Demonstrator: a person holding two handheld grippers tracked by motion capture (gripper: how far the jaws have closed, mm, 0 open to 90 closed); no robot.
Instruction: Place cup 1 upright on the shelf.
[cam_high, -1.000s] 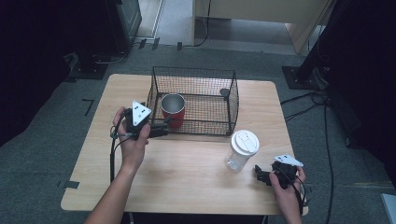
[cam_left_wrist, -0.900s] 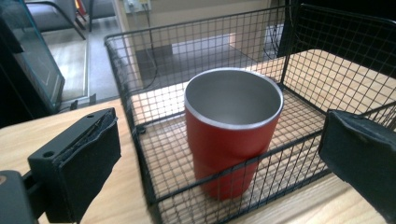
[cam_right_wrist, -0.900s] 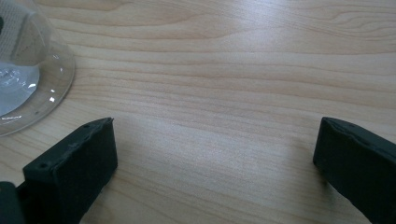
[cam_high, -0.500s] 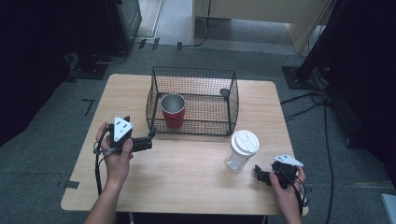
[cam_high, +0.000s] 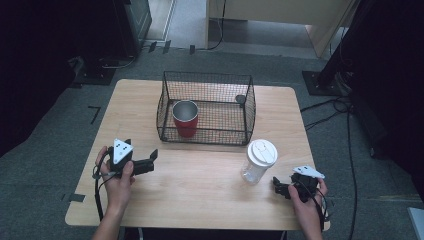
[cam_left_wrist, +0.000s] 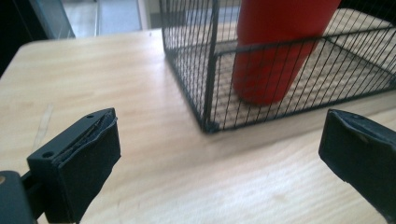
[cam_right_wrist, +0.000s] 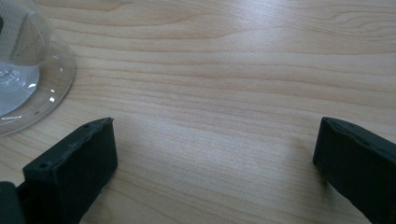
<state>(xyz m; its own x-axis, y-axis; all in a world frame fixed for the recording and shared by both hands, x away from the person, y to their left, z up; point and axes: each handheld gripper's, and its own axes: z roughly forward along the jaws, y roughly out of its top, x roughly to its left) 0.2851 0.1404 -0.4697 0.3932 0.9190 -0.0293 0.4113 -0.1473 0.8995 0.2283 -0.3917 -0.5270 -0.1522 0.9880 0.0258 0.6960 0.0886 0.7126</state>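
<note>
A light wooden desk (cam_high: 200, 190) stands on a grey floor. The left tool (cam_high: 150, 161) is low over the desk, near its left edge, with its jaws wide apart and nothing between them. Just past it is a black wire basket (cam_high: 206, 131). A red cup (cam_high: 185, 118) stands upright inside, in the near left corner. The right tool (cam_high: 278, 186) is open and empty too. A clear cup with a white lid (cam_high: 259, 160) stands just beside it.
</note>
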